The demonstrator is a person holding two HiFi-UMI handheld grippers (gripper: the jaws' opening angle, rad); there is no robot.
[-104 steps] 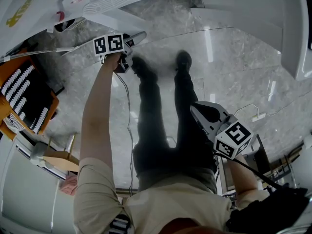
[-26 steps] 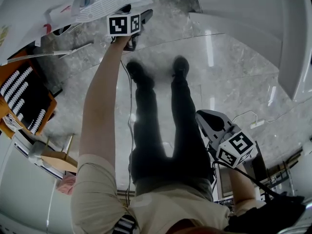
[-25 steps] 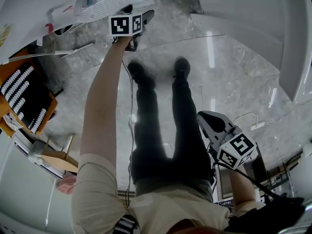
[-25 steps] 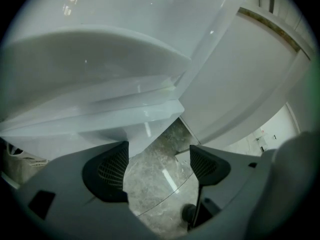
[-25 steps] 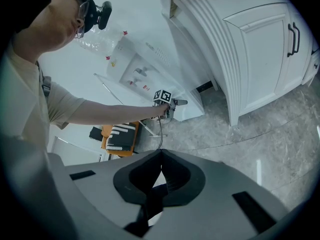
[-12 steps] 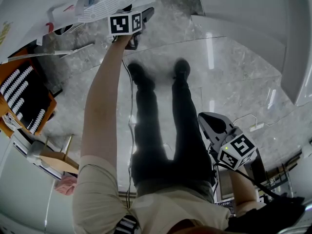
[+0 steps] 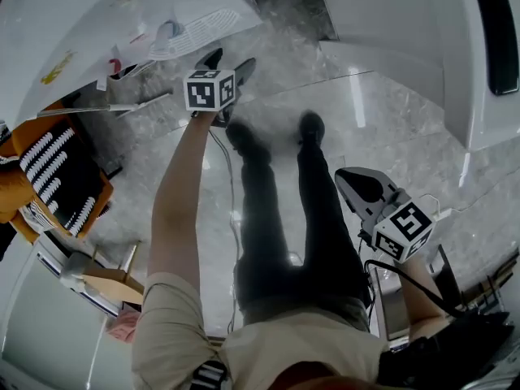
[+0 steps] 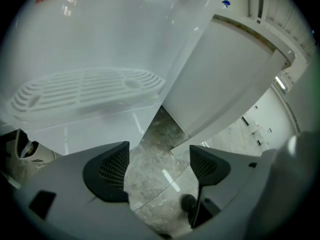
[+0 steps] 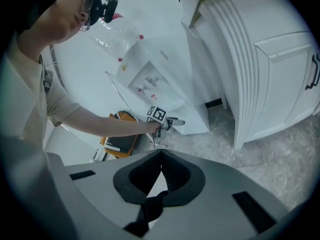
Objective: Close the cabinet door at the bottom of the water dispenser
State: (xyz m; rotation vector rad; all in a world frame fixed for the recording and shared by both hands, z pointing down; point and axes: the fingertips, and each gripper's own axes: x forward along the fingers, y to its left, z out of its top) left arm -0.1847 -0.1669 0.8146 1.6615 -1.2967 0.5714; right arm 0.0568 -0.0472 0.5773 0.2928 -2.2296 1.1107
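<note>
The white water dispenser [image 7: 73, 31] fills the top left of the head view, its ribbed drip tray [image 7: 195, 29] jutting out. In the left gripper view the drip tray [image 8: 85, 90] sits above the dispenser's flat lower front [image 8: 85, 131]; I cannot make out a door edge there. My left gripper [image 7: 229, 60] is held out at arm's length just short of that front. The left gripper [image 8: 159, 153] is open, with only floor between its pads. My right gripper [image 7: 347, 179] hangs by the person's right leg; the right gripper [image 9: 161, 154] is shut on nothing. It looks back at the dispenser [image 9: 150, 84] and the left gripper [image 9: 167, 121].
A white cabinet [image 9: 265, 74] stands to the right of the dispenser, with a narrow gap of marble floor [image 8: 160, 129] between them. An orange rack with white pieces [image 7: 57, 177] is at the left. Cables [image 7: 422, 210] lie on the floor at the right. The person's feet [image 7: 309, 128] stand behind the left gripper.
The left gripper has drawn back from under the drip tray toward the person. The head view has shifted, showing more of the dispenser and cabinet. The right gripper has hardly moved.
</note>
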